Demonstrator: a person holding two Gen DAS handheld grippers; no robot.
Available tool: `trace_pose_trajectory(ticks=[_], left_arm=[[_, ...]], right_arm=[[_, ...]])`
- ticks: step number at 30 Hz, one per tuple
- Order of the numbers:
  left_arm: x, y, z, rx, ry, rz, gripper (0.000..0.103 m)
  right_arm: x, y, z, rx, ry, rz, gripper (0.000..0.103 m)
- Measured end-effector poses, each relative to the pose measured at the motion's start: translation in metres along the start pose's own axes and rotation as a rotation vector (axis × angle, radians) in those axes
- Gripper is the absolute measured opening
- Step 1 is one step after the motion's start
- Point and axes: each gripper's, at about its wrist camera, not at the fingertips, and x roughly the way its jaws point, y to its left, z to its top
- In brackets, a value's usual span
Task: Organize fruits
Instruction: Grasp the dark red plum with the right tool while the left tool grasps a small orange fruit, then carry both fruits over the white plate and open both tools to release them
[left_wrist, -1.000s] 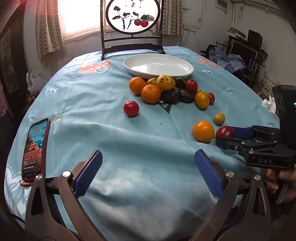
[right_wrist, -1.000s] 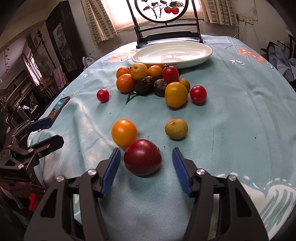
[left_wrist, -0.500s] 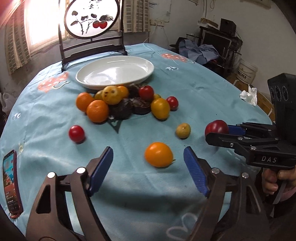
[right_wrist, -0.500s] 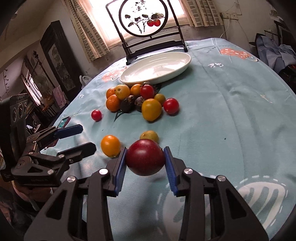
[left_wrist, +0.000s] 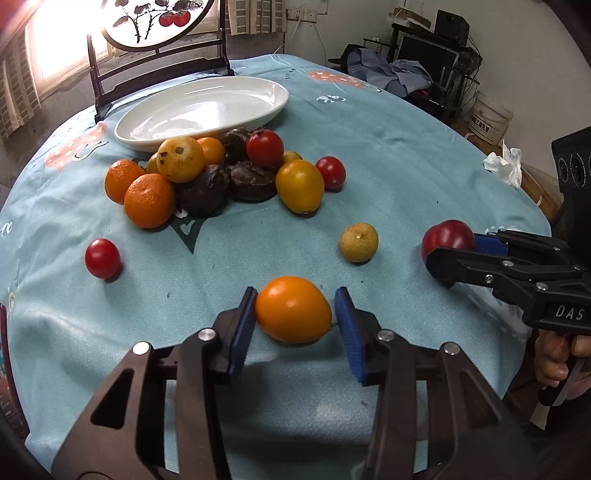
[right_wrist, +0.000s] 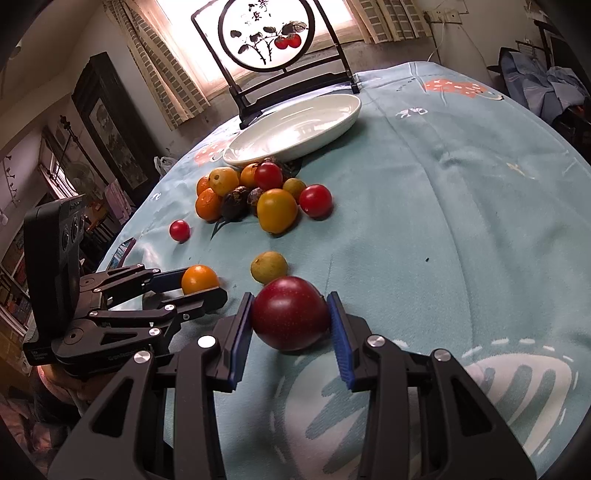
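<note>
My left gripper has its blue pads around an orange tomato on the tablecloth; the left pad touches it and a small gap shows at the right pad. My right gripper is shut on a dark red plum and holds it above the cloth; it also shows in the left wrist view. A white oval dish stands at the far side, empty. A pile of fruit lies in front of it: oranges, yellow fruits, red tomatoes, dark wrinkled fruits.
A small yellow-green fruit lies between the grippers. A lone red tomato lies left. A round painted screen on a dark stand is behind the dish. A phone lies near the left table edge.
My left gripper moved forward onto the orange tomato and narrowed its jaws around it. My right gripper shut on the dark red plum and lifted it off the cloth.
</note>
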Motion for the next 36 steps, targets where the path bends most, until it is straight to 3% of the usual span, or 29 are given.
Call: trace_pose_trajectory(ticks=[5, 10, 14, 18, 23, 31, 32, 34, 36], left_arm=[[-0.003, 0.007, 0.004, -0.010, -0.005, -0.019, 0.039], [-0.014, 0.028, 0.027, -0.046, -0.064, -0.044, 0.040], [-0.020, 0.058, 0.065, -0.082, -0.123, -0.038, 0.040], [-0.008, 0.099, 0.122, -0.133, -0.160, -0.001, 0.040], [0.037, 0.142, 0.175, -0.193, -0.104, 0.031, 0.040], [0.090, 0.168, 0.186, -0.231, 0.009, 0.060, 0.040], [0.089, 0.168, 0.186, -0.233, 0.010, 0.061, 0.041], [0.083, 0.166, 0.184, -0.226, -0.003, 0.063, 0.058], [0.068, 0.161, 0.181, -0.213, -0.039, 0.087, 0.066]], right_arm=[[0.001, -0.001, 0.009, 0.005, -0.002, 0.009, 0.040], [0.006, 0.007, 0.046, -0.022, -0.043, 0.028, 0.040], [0.024, 0.013, 0.095, -0.061, -0.076, 0.043, 0.040], [0.068, 0.010, 0.150, -0.066, -0.063, 0.023, 0.040], [0.135, 0.002, 0.197, -0.078, 0.024, -0.044, 0.040], [0.194, -0.004, 0.211, -0.093, 0.140, -0.089, 0.041], [0.196, -0.004, 0.211, -0.091, 0.146, -0.090, 0.043], [0.193, -0.004, 0.210, -0.086, 0.141, -0.085, 0.046], [0.180, -0.001, 0.210, -0.086, 0.114, -0.089, 0.047]])
